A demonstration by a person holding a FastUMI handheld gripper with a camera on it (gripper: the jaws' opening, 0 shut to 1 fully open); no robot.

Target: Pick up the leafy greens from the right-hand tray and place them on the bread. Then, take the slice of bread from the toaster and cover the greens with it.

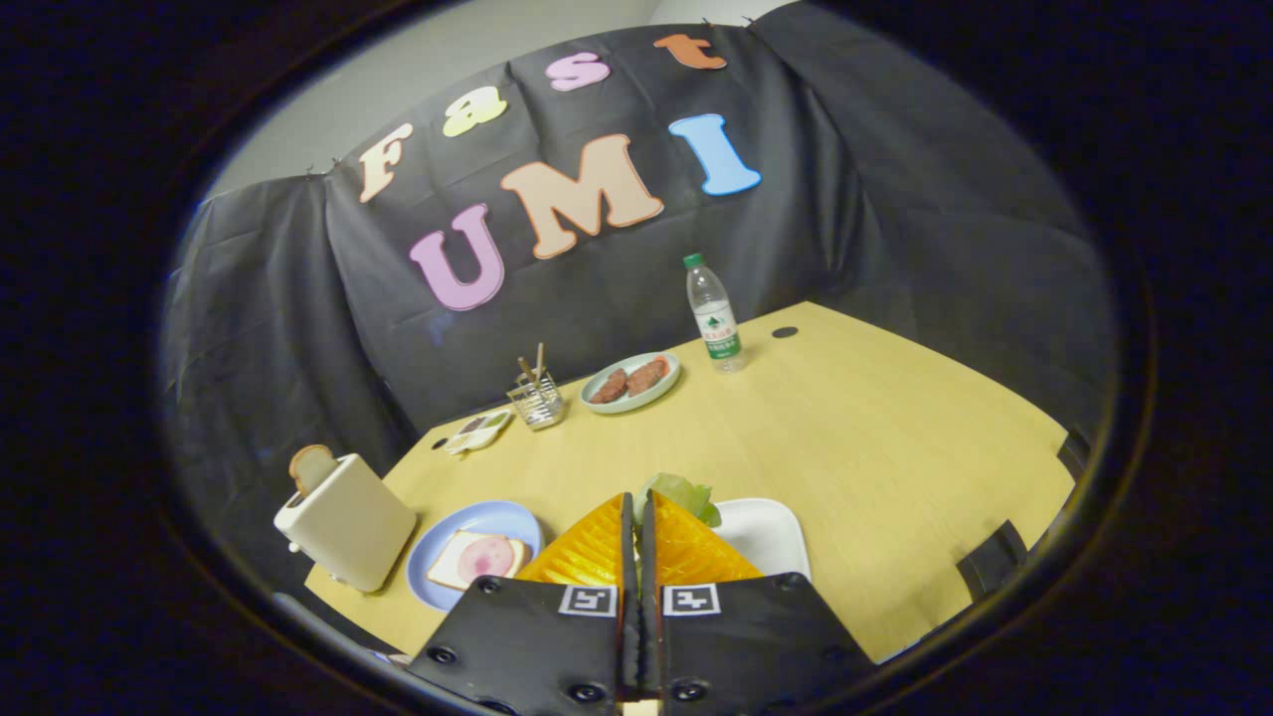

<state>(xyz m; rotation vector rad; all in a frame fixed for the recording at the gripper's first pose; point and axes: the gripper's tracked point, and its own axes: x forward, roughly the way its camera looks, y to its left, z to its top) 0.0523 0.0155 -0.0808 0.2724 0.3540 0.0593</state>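
**A:** Where are the leafy greens?

**B:** Right at the tips of the claw. A pale green bunch sticks out just past the fingertips, above the near corner of the white tray.

**A:** Does the claw have them?

**B:** The fingers are drawn almost together, only a thin slit between them. The leaves sit at the very tip, so it looks like a pinch, but I cannot tell whether both fingers press on them.

**A:** And the bread?

**B:** One slice, with a round pink piece of meat on top, lies on the blue plate just left of the fingers. The other slice stands up out of the cream toaster, further left, next to that plate.

**A:** Anything beyond?

**B:** Well ahead on the wooden table: a pale green plate with two brown patties, a water bottle to its right, a small clear holder with sticks to its left, and a little dish left of that.
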